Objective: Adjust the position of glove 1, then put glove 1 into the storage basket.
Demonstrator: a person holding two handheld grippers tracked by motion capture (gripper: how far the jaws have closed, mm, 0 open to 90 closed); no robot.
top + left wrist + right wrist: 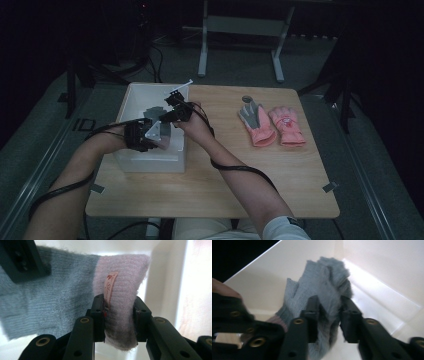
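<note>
A dim room with dark surroundings and grey floor; a metal table frame stands in the background. In the middle sits a light wooden table (210, 190). On its left part stands a white open box (131, 100). On its right part, well apart from the box, lie two pink gloves (272, 125) side by side, one palm up with grey patches.

A person's forearms reach in from the bottom, both hands over the box. The left gripper (117, 312) is clamped on the pale pink cuff of a grey knitted glove (50, 302), a small label hanging beside one jaw. The right gripper (329, 312) has the grey finger end of the same glove between its jaws; there seems to be a small gap on one side, though blur makes this hard to judge, so the hold looks loose or just let go.

The glove hangs inside the box, just above its floor, stretched between the two grippers.

The step in hand appears to be laying the glove into the box. The next move likely calls for both sets of jaws to spread fully and lift straight up, without dragging the knit along.
</note>
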